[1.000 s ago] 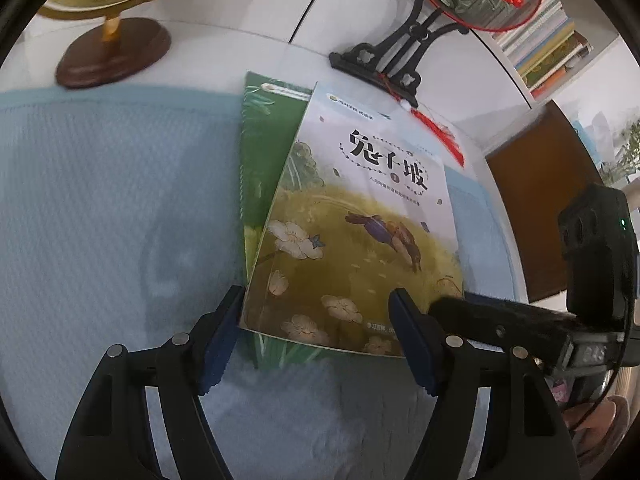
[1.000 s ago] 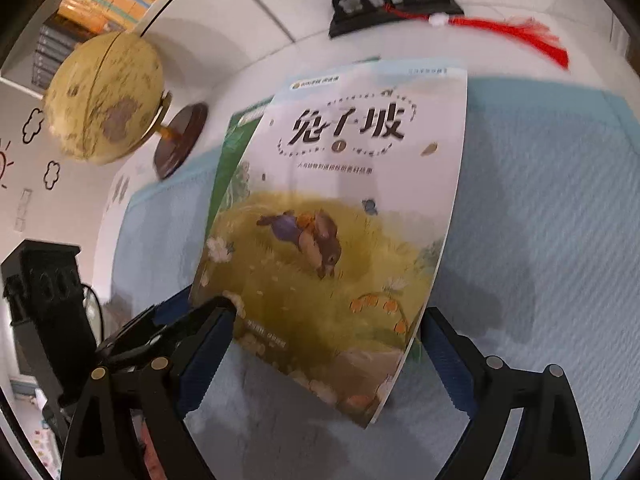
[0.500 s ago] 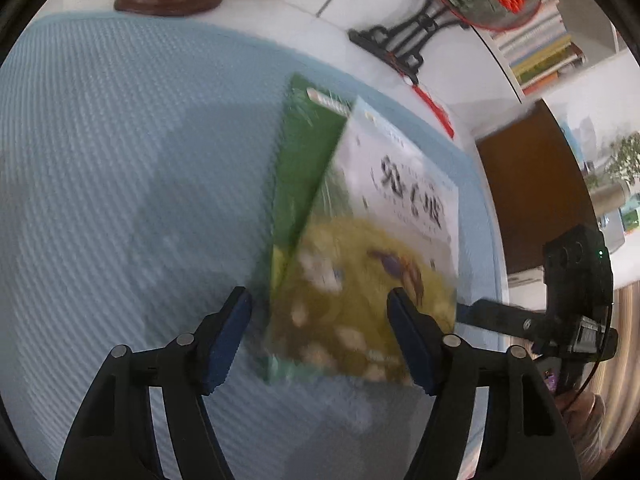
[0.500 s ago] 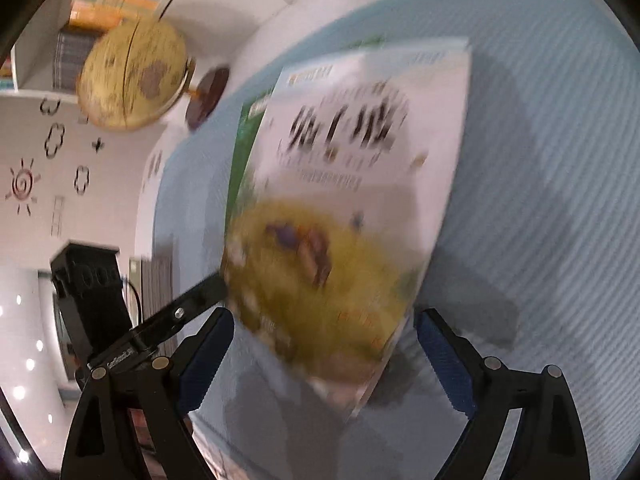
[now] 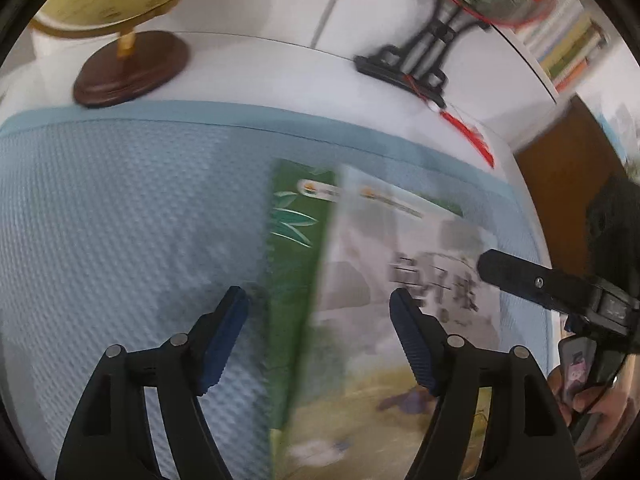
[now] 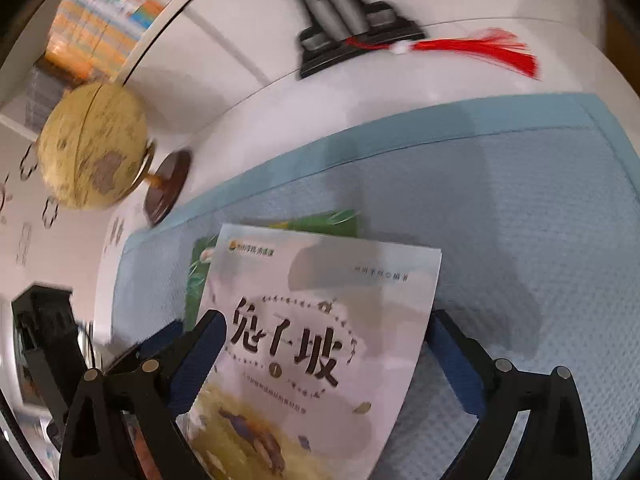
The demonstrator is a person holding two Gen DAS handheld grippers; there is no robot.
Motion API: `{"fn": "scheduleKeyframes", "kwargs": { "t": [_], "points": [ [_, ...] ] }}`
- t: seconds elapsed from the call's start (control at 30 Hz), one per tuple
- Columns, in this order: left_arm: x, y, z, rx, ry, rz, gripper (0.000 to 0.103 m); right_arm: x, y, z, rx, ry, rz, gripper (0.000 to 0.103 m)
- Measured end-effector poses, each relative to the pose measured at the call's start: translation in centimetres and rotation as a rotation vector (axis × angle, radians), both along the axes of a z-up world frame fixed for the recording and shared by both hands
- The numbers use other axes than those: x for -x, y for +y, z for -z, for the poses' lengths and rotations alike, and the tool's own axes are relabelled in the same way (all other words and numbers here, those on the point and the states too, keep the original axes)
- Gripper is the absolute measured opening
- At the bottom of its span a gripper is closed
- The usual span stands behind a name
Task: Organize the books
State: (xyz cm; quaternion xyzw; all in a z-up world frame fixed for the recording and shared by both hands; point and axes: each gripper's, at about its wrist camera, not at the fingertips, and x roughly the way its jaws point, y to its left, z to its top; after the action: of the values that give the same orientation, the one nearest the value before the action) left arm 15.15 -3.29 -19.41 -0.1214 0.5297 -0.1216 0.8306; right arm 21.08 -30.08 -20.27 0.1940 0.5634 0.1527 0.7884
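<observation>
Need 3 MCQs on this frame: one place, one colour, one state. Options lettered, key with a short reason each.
1. Where does the white-covered book lie?
A. on top of the green book
B. under the green book
C. beside the globe, off the mat

2. What colour is the tassel by the black stand?
A. blue
B. yellow
C. red

3. How does the right gripper stand at the white-covered book?
A. shut beside it
B. fingers either side, jaws opening, not clamped
C. lifting it clear of the blue mat

Key: 1 A, green edges show from under the white cover. 2 C, the threads are bright red. 3 B, a finger flanks each book edge.
</observation>
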Motion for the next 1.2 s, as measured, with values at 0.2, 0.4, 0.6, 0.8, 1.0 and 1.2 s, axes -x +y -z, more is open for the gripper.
{"fn": "scheduleKeyframes", "kwargs": {
  "t": [0.2, 0.4, 0.6, 0.8, 1.0, 1.2],
  "points": [
    [1.7, -0.6, -0.4, 0.015, 0.028, 0.060, 0.074, 1.5, 2.1, 0.4, -0.040, 0.031, -0.106, 0.101],
    [3.8, 1.6, -1.6, 0.083, 0.048, 0.017, 0.074, 4.2, 0.3, 0.6, -0.184, 0.106, -0.089, 0.097],
    [2.4, 3.4, -3.0, 0.086, -0.009, 0.006, 0.074, 4.3, -2.7, -0.8, -0.221, 0.067, -0.009, 0.097],
    [-1.0, 5.0, -1.0, 0.132, 0.048, -0.014, 0.074, 2.1, -4.2, -2.0, -0.127, -0.020, 0.055, 0.097],
    [-2.7, 3.3, -0.1, 0.133, 0.031, -0.057, 0.074, -0.8, -2.8, 0.0, -0.084, 0.021, 0.037, 0.097],
    [3.4, 1.8, -0.3, 0.047, 0.113, 0.007, 0.074, 5.6, -1.8, -0.7, -0.080, 0.047, -0.001, 0.097]
  ]
}}
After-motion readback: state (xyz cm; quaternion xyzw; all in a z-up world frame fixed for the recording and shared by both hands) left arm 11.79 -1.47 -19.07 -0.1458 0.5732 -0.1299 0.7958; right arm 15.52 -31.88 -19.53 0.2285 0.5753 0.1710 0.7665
